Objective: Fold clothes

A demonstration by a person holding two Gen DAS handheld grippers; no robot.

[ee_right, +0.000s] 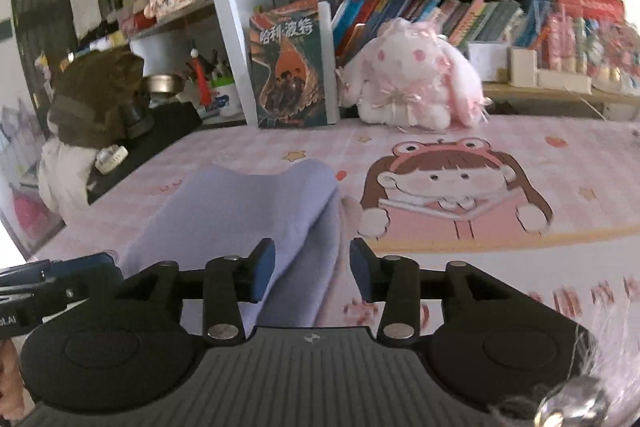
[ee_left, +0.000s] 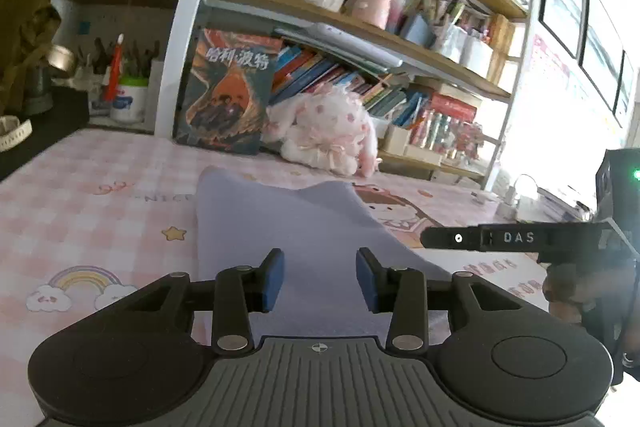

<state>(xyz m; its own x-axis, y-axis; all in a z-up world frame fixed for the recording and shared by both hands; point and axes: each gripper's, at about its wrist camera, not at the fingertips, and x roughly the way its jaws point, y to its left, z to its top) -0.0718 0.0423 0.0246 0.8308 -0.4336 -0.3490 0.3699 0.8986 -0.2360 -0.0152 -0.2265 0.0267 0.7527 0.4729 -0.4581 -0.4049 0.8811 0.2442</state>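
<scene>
A folded lavender cloth point(ee_left: 280, 219) lies flat on the pink checked tablecloth point(ee_left: 100, 187). My left gripper point(ee_left: 320, 277) hovers over the cloth's near end, its blue pads apart with only flat fabric showing in the gap. In the right wrist view the same cloth point(ee_right: 248, 199) shows a doubled fold along its right side. My right gripper point(ee_right: 312, 273) stands open above that folded edge, its pads clear of the fabric. A black finger point(ee_left: 480, 238) of the right gripper reaches in from the right in the left wrist view.
A pink plush bunny point(ee_right: 412, 83) and an upright dark book point(ee_right: 288, 67) stand at the table's back, in front of crowded bookshelves point(ee_left: 400, 39). A brown garment point(ee_right: 96, 99) is heaped on a black surface at far left. A cartoon girl print point(ee_right: 452, 187) lies right of the cloth.
</scene>
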